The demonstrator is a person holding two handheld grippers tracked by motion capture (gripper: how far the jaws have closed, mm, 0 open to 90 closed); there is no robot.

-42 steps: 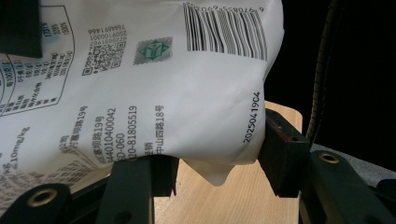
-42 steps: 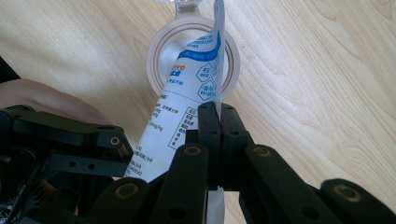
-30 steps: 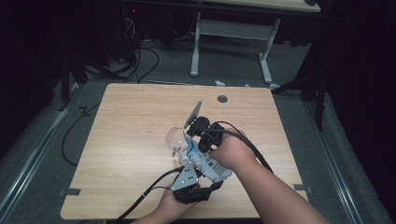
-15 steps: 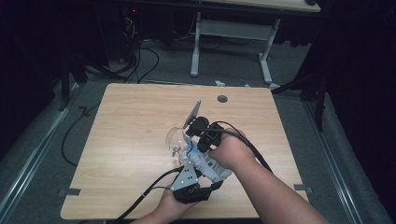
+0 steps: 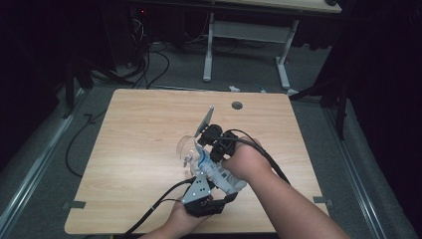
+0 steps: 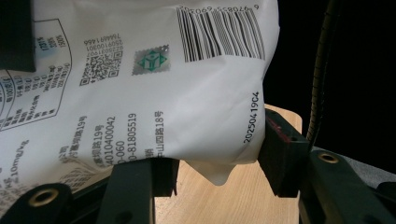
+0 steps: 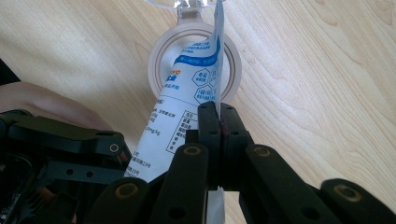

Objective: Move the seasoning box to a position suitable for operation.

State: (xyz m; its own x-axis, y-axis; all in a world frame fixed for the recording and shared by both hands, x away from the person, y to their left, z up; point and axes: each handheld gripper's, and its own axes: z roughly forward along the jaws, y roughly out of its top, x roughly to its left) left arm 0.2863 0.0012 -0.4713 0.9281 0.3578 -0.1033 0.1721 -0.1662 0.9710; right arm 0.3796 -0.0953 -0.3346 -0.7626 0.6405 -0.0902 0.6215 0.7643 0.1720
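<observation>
Nothing has shifted since the earlier frames: both hands, both tongs and the pouch sit where they were.

One white pouch (image 6: 140, 84) is held between the two tongs, above the wooden table (image 5: 129, 149). The left gripper (image 6: 210, 163) has its jaws clamped on the pouch's broad body, one pad pressing each side. On the face seen there, a barcode runs along the top edge, with a small green square mark and a QR code beside it; the code 20250419C4 is printed sideways near the right pad, and rows of digits such as 81805519 sit among Chinese address lines nearer the left jaw. A curved nutrition-style table lies at the far left, too small to read.

The right gripper (image 7: 218, 116) has its jaws pressed fully together on the pouch's thin sealed edge, which rises straight out from between the tips. Just beyond those tips the pouch shows a blue band and hexagon marks with small Chinese text.

Directly past the right tongs, one clear round cup (image 7: 194, 60) lies beneath the pouch's end, its rim facing the camera; whether anything is inside it cannot be told.
</observation>
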